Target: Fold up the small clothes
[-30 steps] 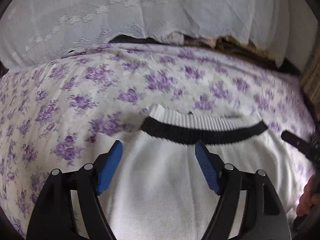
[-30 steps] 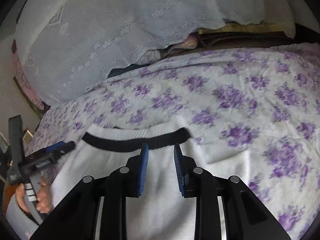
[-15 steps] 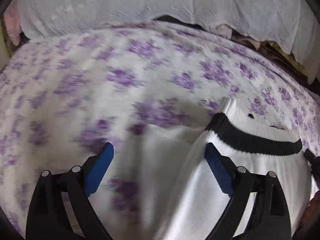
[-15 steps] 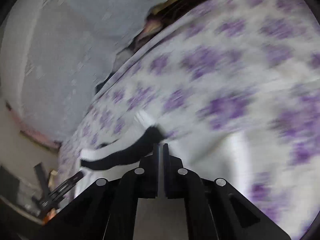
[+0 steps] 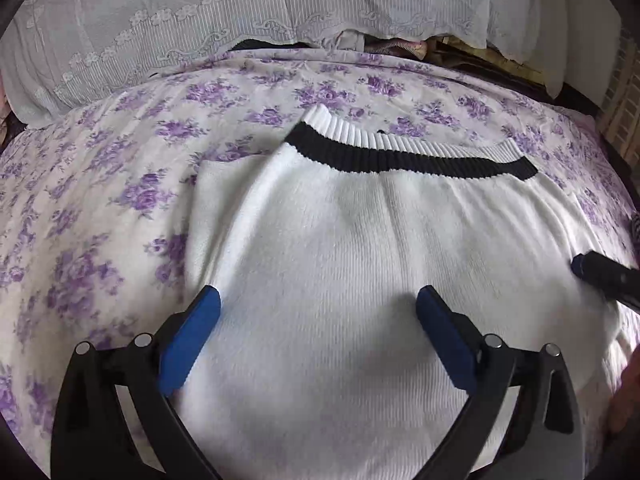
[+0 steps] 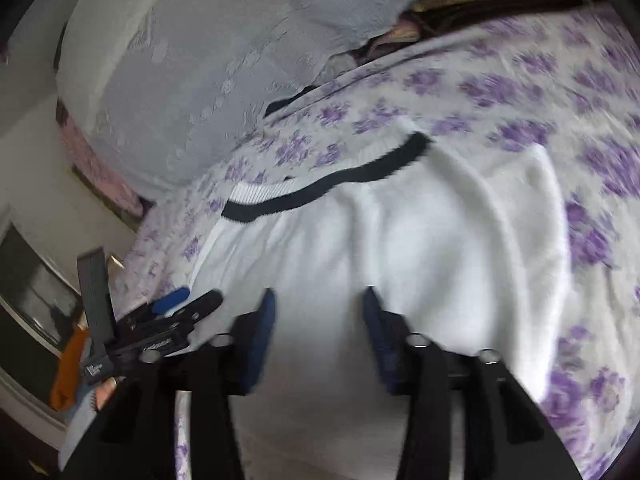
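Your left gripper [image 5: 318, 300] stands wide apart over the white sweater [image 5: 360, 240], which lies flat mid-bed on the floral bedspread [image 5: 100, 200]; its jaws have just been opening, pinching nothing. Your right gripper [image 6: 318, 296] has reopened partway, also empty. Take both near corners evenly before folding; only the left view sharply shows the black-banded collar [image 5: 400, 156].

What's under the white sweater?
The white sweater lies flat on a purple-flowered bedsheet, which shows all around it. Whatever sits directly beneath the knit is covered, so that can't be seen.
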